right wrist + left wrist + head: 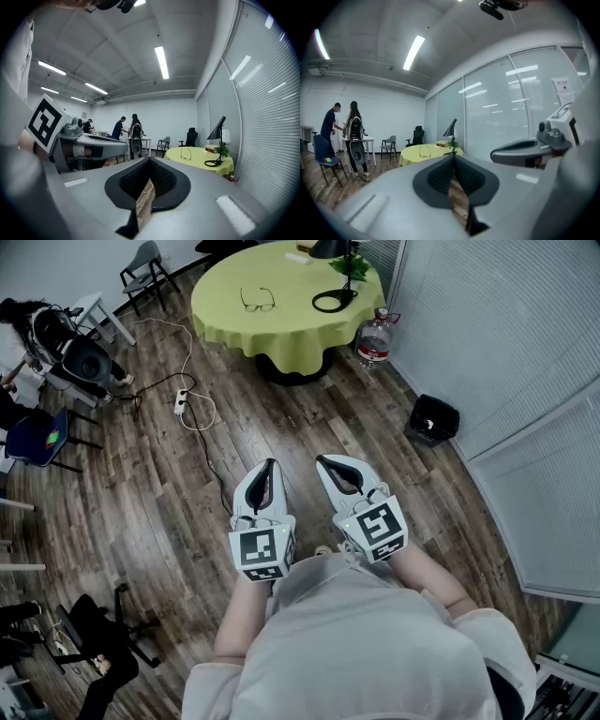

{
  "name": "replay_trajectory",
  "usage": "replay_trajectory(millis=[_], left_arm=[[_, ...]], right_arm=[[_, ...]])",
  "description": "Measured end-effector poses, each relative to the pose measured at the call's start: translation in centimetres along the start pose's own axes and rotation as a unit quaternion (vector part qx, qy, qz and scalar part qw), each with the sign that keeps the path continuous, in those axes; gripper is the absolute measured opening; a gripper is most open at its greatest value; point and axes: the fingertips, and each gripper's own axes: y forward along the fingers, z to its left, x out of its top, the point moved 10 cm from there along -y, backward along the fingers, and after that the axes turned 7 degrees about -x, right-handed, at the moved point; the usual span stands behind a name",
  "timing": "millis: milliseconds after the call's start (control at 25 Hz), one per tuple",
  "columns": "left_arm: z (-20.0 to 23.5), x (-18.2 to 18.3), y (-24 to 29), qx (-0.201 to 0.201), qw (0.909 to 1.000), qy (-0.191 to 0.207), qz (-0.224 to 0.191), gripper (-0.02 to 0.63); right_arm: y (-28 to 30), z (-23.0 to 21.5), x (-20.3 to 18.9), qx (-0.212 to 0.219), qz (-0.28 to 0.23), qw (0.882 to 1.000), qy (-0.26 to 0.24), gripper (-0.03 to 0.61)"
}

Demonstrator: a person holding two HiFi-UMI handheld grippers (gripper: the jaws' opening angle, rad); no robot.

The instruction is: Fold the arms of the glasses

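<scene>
- The thin dark-framed glasses [258, 302] lie with both arms spread out on the round yellow-green table [234, 329], far ahead of both grippers.
- The left gripper [269, 468] and right gripper [328, 462] are clenched tight, holding nothing.

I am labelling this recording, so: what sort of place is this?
Likely an office or lab room: a round table with a desk lamp, an office chair, and glass walls with blinds.

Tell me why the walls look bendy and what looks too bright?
Left gripper view: the wide lens bends the blinds and darkens the corners; the ceiling light glares white. Right gripper view: same bending, right gripper slightly soft up close. Head view: the floor curves at the edges; the glasses on the table look tiny but clear.
</scene>
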Motion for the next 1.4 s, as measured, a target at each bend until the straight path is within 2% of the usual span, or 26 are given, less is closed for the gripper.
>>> replay_trajectory(millis=[400, 880, 1120, 1400], left_arm=[[0.2, 0.0, 0.5, 0.002, 0.9999, -0.005, 0.009, 0.006], [1.6, -0.4, 1.9, 0.013, 0.9994, -0.014, 0.03, 0.006], [6.1, -1.6, 4.3, 0.016, 0.9993, -0.023, 0.024, 0.006], [13.7, -1.0, 9.0, -0.022, 0.9991, -0.028, 0.021, 0.006]], right_arm=[[0.3, -0.4, -0.1, 0.004, -0.001, 1.0, 0.003, -0.002], [2.4, -1.6, -1.6, -0.007, 0.021, 0.998, 0.057, -0.002], [6.9, -1.5, -2.7, -0.026, 0.029, 0.997, 0.06, -0.002], [14.9, -1.0, -1.6, -0.065, 0.049, 0.995, 0.062, -0.002]])
